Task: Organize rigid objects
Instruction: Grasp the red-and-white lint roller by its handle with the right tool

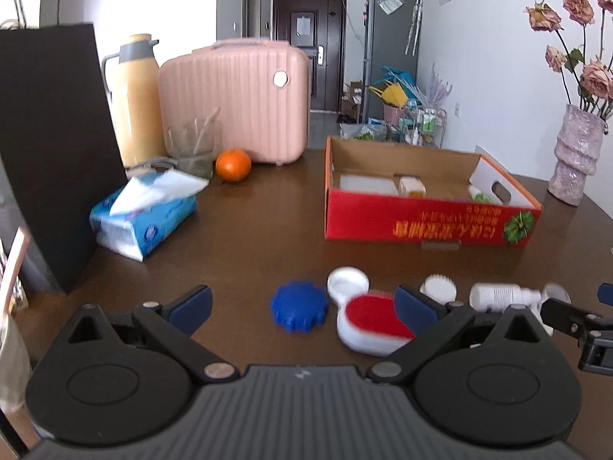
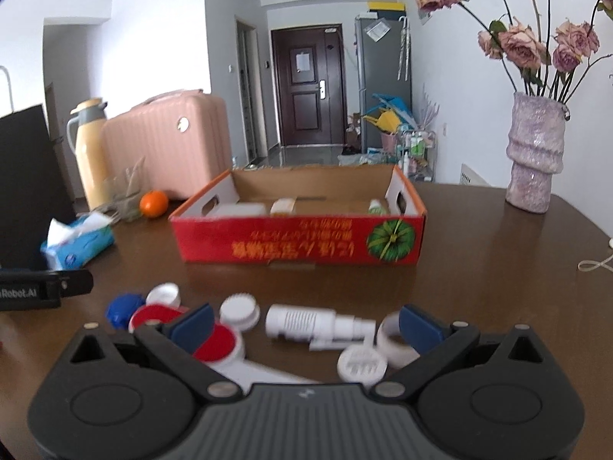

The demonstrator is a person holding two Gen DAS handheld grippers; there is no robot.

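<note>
Small plastic items lie in a loose row on the dark wooden table [image 1: 268,211]. My left gripper [image 1: 304,304] is open, low over a blue toothed cap [image 1: 299,310] and a white case with a red top [image 1: 373,322]; a white flip cap [image 1: 346,281] lies just beyond. My right gripper [image 2: 306,326] is open too, with a white ribbed bottle [image 2: 318,322] lying on its side between its fingers. Around the bottle are a white ribbed lid [image 2: 239,310], a red disc in a white holder [image 2: 216,341], a white round cap [image 2: 362,364] and a white ring [image 2: 394,339].
An open red cardboard box [image 2: 302,245] holding a few small items stands behind the row. At the left are a tissue pack [image 1: 143,226], an orange [image 1: 233,165], a glass [image 1: 190,147], a pink case [image 1: 233,103], a yellow flask [image 1: 136,99] and a black bag [image 1: 49,145]. A flower vase [image 2: 534,153] stands at the right.
</note>
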